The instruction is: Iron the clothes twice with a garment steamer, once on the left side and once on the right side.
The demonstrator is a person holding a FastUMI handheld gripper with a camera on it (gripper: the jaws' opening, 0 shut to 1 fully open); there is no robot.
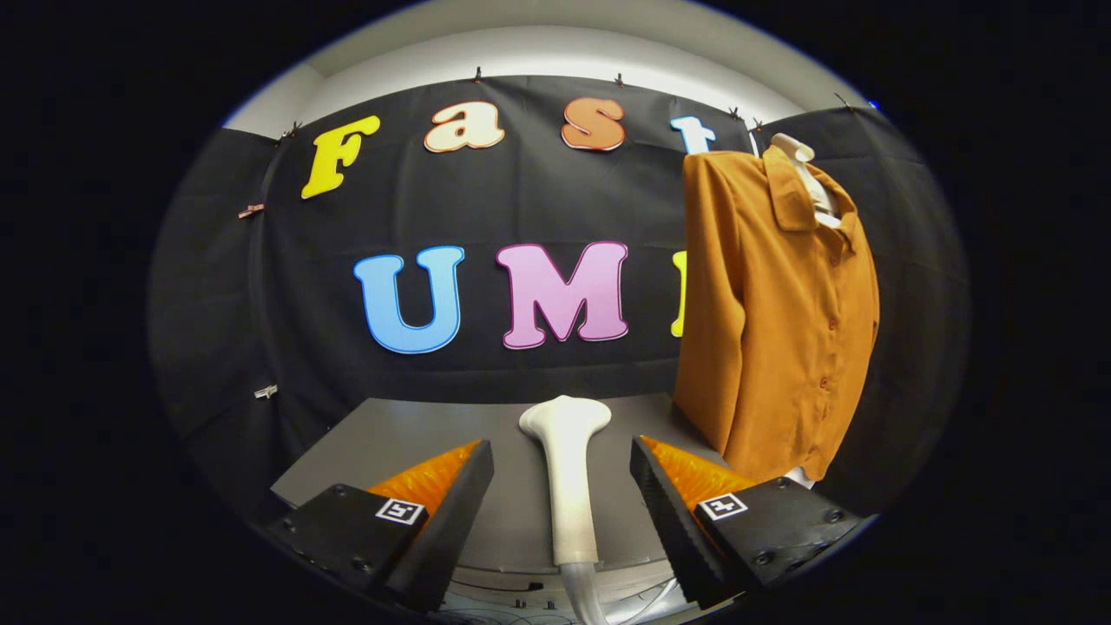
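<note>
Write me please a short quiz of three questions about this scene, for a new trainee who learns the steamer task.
1. True or false: the gripper is shut on the white garment steamer.
2. Where does the orange shirt hang?
A. beyond the right finger
B. beyond the left finger
C. flat on the grey table
3. Fill in: the steamer lies between the two ______, its wide head pointing away from them.

Key
1. False: the jaws stand open, with a gap on each side of the steamer.
2. A: it hangs upright beside the table, collar at the top.
3. fingers
</note>
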